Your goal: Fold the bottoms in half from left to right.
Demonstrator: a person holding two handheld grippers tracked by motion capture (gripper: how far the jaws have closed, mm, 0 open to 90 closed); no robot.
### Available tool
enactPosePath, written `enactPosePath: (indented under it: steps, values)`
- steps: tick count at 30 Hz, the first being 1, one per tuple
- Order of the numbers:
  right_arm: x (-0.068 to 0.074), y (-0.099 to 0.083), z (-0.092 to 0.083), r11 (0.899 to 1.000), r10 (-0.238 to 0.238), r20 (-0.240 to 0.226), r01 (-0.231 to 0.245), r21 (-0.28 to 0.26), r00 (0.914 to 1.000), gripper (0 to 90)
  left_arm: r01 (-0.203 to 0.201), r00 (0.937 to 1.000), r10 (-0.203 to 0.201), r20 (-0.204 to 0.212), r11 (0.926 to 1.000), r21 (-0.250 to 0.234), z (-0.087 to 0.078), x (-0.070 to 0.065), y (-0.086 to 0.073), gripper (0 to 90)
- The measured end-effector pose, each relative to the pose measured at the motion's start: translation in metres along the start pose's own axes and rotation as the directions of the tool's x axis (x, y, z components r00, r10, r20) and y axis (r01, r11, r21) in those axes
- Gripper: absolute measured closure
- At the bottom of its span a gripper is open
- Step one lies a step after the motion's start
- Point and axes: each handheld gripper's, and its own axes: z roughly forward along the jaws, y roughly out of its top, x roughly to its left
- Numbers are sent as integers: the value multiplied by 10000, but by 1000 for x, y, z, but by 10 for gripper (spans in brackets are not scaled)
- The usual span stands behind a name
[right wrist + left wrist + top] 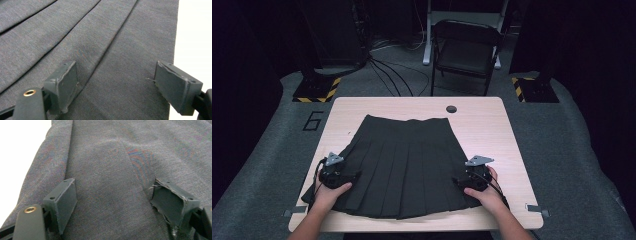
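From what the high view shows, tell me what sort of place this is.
Probably a recording studio or lab: a pale table on grey matting, hazard-striped stand bases, floor cables, a folding chair and dark surroundings.

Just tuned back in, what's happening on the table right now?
A person is working on a dark pleated skirt spread flat on the wooden table, waistband at the far side, hem near the front edge. The left gripper sits over the skirt's left side and the right gripper over its right side, both low down near the hem. In both gripper views the jaws stand wide open with flat cloth between them, so nothing is pinched or lifted yet.
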Motion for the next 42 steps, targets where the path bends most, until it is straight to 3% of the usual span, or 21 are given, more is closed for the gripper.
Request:
enactPosePath:
  steps: [18,27,30,36,42]
  values:
    - [0,0,0,9999,-114,12,114,-22,9999,181,85,9999,-85,-94,10000,-5,-1,0,0,243]
    - [0,0,0,10000,-73,-3,73,-15,10000,181,472,9988,-473,-121,9988,-91,-3,2,1,305]
    - [0,0,0,10000,-55,-1,55,-11,10000,181,554,9985,-554,-22,9984,78,-6,3,2,375]
    - [0,0,0,10000,-95,0,95,-26,10000,181,806,9966,-808,152,9967,78,-13,1,10,420]
    - [0,0,0,10000,-38,11,38,-10,10000,181,760,9969,-756,215,9970,-149,-21,1,29,432]
